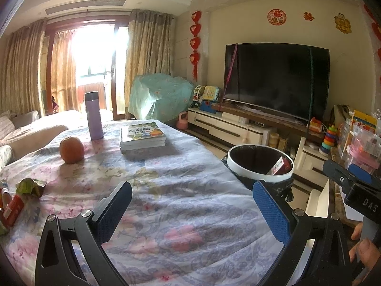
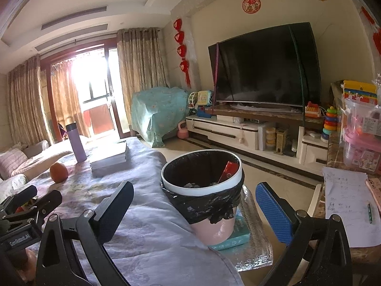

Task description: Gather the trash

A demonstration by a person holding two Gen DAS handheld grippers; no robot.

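- Trash is seen in two places. A red packet (image 2: pixel 229 169) and some crumpled scraps already lie inside the bin (image 2: pixel 202 178), just ahead of the right claw (image 2: pixel 194 208) and between its fingers in the right wrist view.
- A crumpled green wrapper (image 1: pixel 29 186) and a red packet (image 1: pixel 13 208) are left on the table (image 1: pixel 178 202), far to the left of the left claw (image 1: pixel 193 211), near that edge of the left wrist view.
- The task is judged to be partly done: some rubbish has been binned, and at least these two pieces are not yet collected.
- The left claw is held wide apart above the flowered cloth, and nothing is gripped between its fingers.
- The right claw is likewise spread wide with nothing in it, and it is aimed at the bin's rim.
- The bin, lined with a black bag, stands beside the table's right edge, ahead and to the right of the left claw.
- An orange (image 1: pixel 71 152), a purple flask (image 1: pixel 93 115) and a stack of books (image 1: pixel 142 137) are set farther ahead of the left claw; these are judged not to be trash.
- A television (image 1: pixel 276 81) is seen beyond the bin, and a sheet of paper (image 2: pixel 345 200) lies to the right of the right claw.
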